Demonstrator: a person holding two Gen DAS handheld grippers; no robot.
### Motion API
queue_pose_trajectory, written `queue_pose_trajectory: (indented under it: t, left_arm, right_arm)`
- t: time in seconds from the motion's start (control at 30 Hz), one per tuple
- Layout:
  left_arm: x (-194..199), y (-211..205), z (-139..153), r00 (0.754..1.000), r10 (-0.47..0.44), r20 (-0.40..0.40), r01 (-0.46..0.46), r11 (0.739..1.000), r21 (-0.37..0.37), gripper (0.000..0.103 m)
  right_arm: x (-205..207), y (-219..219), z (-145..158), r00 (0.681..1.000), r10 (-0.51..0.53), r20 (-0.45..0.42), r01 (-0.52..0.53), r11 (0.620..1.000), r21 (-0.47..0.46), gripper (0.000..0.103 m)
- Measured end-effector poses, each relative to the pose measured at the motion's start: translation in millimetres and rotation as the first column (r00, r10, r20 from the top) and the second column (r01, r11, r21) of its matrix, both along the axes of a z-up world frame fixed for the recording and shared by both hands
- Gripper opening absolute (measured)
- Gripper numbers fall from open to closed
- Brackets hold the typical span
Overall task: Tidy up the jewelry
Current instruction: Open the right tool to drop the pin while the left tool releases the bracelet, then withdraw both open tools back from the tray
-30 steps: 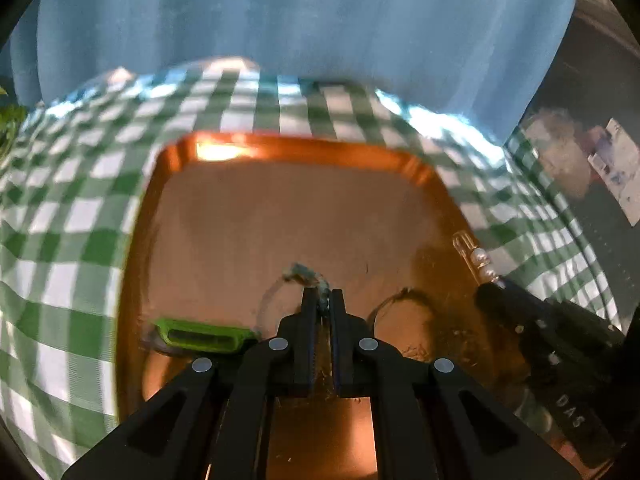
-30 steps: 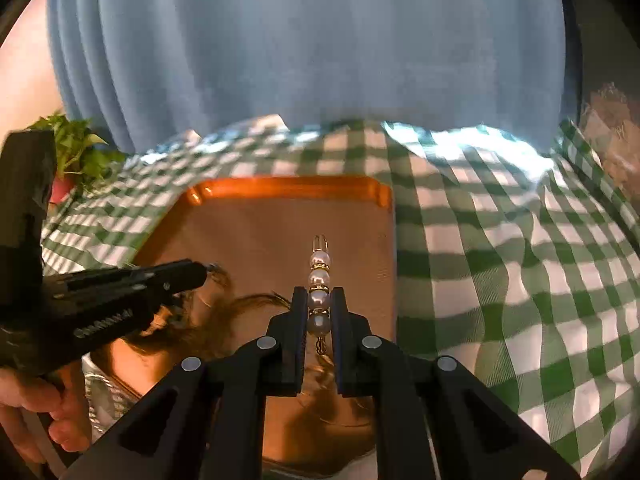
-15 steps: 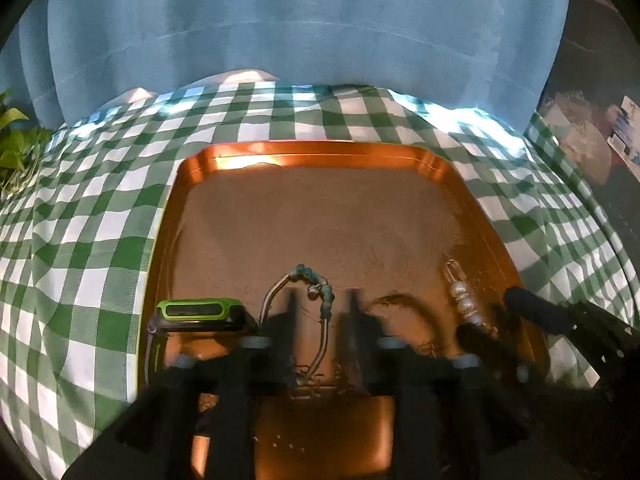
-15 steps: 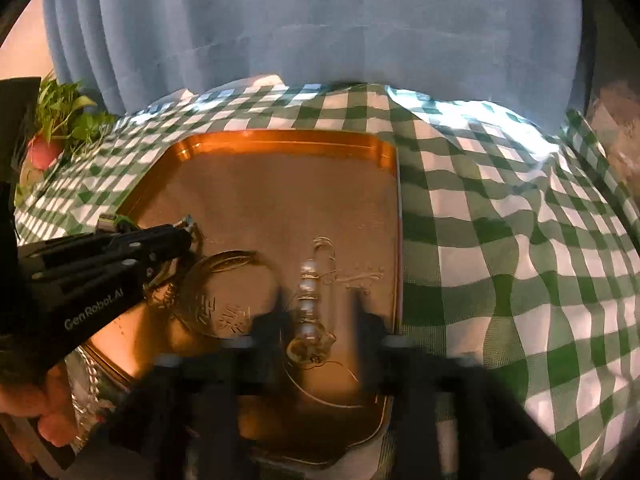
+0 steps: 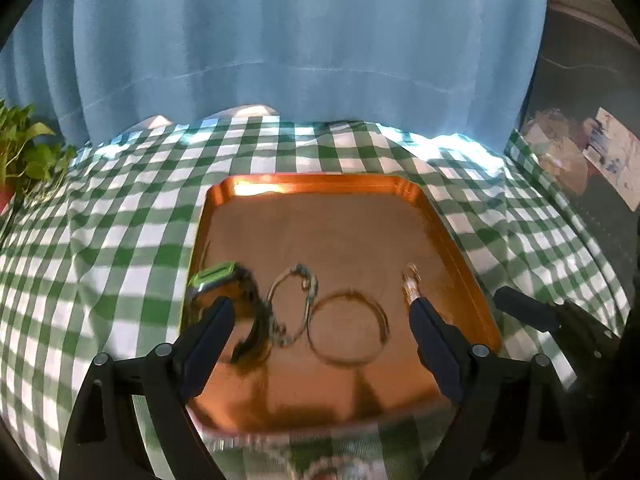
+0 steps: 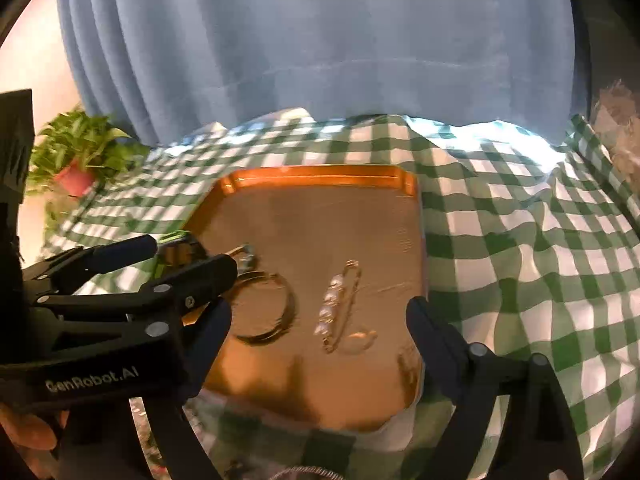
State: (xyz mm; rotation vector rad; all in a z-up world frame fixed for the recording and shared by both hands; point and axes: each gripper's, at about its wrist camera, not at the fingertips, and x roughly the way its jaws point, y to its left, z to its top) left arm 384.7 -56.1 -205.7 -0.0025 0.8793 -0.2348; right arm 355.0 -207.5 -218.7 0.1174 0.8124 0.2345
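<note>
Between the spread left tongs (image 5: 320, 330), holding nothing, a thin bangle (image 5: 347, 326) and beaded bracelet (image 5: 294, 302) lie on the copper tray (image 5: 320, 184). Ahead of the right tongs (image 6: 320, 322), likewise apart and empty, rests the pearl pin (image 6: 338, 306); a green watch (image 5: 218, 278) sits by the left finger.

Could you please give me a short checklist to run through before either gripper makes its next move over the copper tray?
1. Left gripper open and holding nothing: ok.
2. Right gripper open and holding nothing: ok.
3. Pearl pin lying flat on the copper tray, clear of both grippers: ok.
4. Beaded bracelet, round bangle and green watch inside the tray: ok.
5. Pieces apart from each other: not ok; the bracelet touches or overlaps the bangle and the watch strap.
6. More jewelry waiting below the tray's near edge: cannot tell, blurred.
</note>
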Motion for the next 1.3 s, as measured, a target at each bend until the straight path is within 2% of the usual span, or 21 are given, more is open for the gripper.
queue_pose_trajectory:
  t: [0.1,0.17,0.37,0.5,0.57,0.73,0.8,0.9,1.03,1.13,1.2,1.3]
  left_arm:
    - [-36.7,5.4,6.0,1.000,0.001,0.015,-0.001,1.000,-0.013,0.089]
    - [-54.6,9.1,9.2,1.000,0.002,0.001,-0.002,1.000,-0.007,0.089]
    - [-131.5,25.5,29.6,1.000,0.005,0.002,-0.005,1.000,0.008,0.089]
    - [-182.8,38.5,45.3,1.000,0.003,0.006,-0.003,0.999,0.037,0.089]
    - [-208.2,45.1,56.3,1.000,0.005,0.003,-0.005,1.000,0.026,0.089]
    - [-259.0,56.0,90.6,0.998,0.017,0.058,-0.018,1.000,0.007,0.089]
    - [-274.7,58.5,102.7,0.997,0.026,0.071,-0.027,1.000,0.015,0.089]
    - [-297.3,62.7,118.4,0.997,0.044,0.061,-0.046,0.999,0.020,0.089]
    - [-319.8,64.2,139.6,0.997,0.043,0.067,-0.044,0.999,0.015,0.089]
    - [-334.9,63.1,161.1,0.992,0.032,0.118,-0.036,0.999,0.029,0.089]
    - [-343.1,64.2,173.1,0.988,0.033,0.148,-0.037,0.999,0.027,0.089]
    - [-352.3,63.7,187.2,0.982,0.037,0.185,-0.049,0.997,0.062,0.089]
  right_arm:
    - [-29.9,-0.4,5.9,1.000,0.009,0.024,-0.009,1.000,0.025,0.086]
    - [-52.5,4.4,9.5,0.999,0.006,0.054,-0.006,1.000,-0.004,0.085]
    - [-119.5,20.7,23.6,1.000,-0.006,0.025,0.006,1.000,0.010,0.071]
    - [-171.9,27.0,36.8,0.999,-0.028,0.032,0.029,0.999,-0.026,0.071]
    - [-194.1,28.9,43.4,0.999,-0.042,0.027,0.042,0.999,-0.026,0.071]
    - [-249.2,33.7,74.8,0.994,-0.098,0.046,0.099,0.995,-0.030,0.071]
    - [-266.8,36.8,88.7,0.994,-0.103,0.048,0.104,0.994,-0.022,0.071]
    - [-290.8,45.2,107.6,0.988,-0.134,0.078,0.140,0.987,-0.084,0.072]
    - [-313.3,56.6,130.4,0.991,-0.093,0.094,0.102,0.990,-0.097,0.072]
    - [-326.0,63.2,148.8,0.990,-0.079,0.120,0.094,0.988,-0.119,0.072]
    - [-331.3,61.2,160.0,0.989,-0.065,0.131,0.077,0.993,-0.093,0.072]
    - [-338.8,60.8,172.7,0.988,-0.060,0.144,0.069,0.996,-0.059,0.073]
